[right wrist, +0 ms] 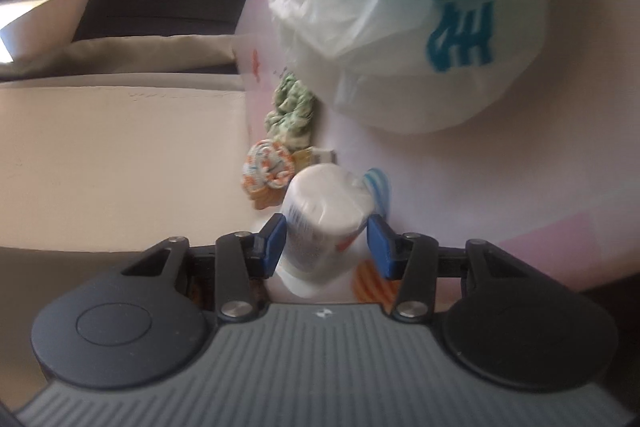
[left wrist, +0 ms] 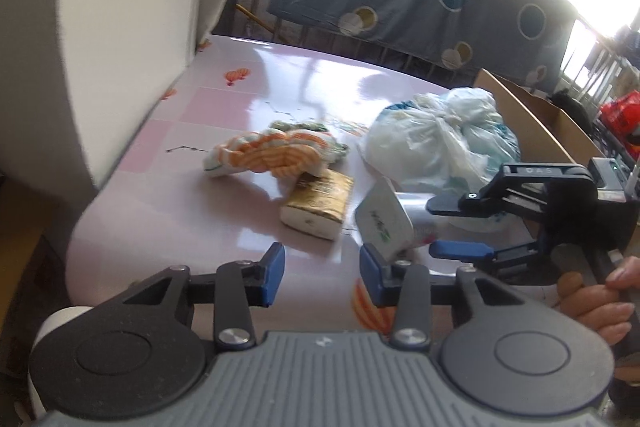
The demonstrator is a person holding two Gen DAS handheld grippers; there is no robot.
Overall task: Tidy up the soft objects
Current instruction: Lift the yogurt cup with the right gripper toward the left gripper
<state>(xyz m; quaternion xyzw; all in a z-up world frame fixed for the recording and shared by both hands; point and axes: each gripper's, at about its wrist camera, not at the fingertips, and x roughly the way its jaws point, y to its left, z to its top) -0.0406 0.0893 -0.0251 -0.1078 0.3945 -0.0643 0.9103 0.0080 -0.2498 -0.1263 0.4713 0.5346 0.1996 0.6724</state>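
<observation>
Your left claw sits nearest the lens, pads spread apart, nothing between them, low over the counter edge. Your right claw is on a white wrapped tissue roll: in the right wrist view the roll sits between the blue pads, left pad touching, right pad with a sliver of gap, so cannot tell if it's truly clamped. Left wrist view shows the same right claw coming in from 3 o'clock with the roll at its tips.

Other soft stuff, left wrist view: orange-white knitted cloth at 12 o'clock from your left claw, partly resting on a gold tissue pack; green crochet piece just behind it; knotted plastic bag at 1 o'clock; cardboard box beyond the bag at 2 o'clock, likely the drop spot, though that's a guess.

For this step: squeeze the roll evenly until both pads seat on the wrapper, mid-body rather than near the end, since it looks squashy and the film slick. Lift straight before swinging so it doesn't drag the tissue pack. Keep your left claw clear; it's close to the roll at its 1 o'clock.
</observation>
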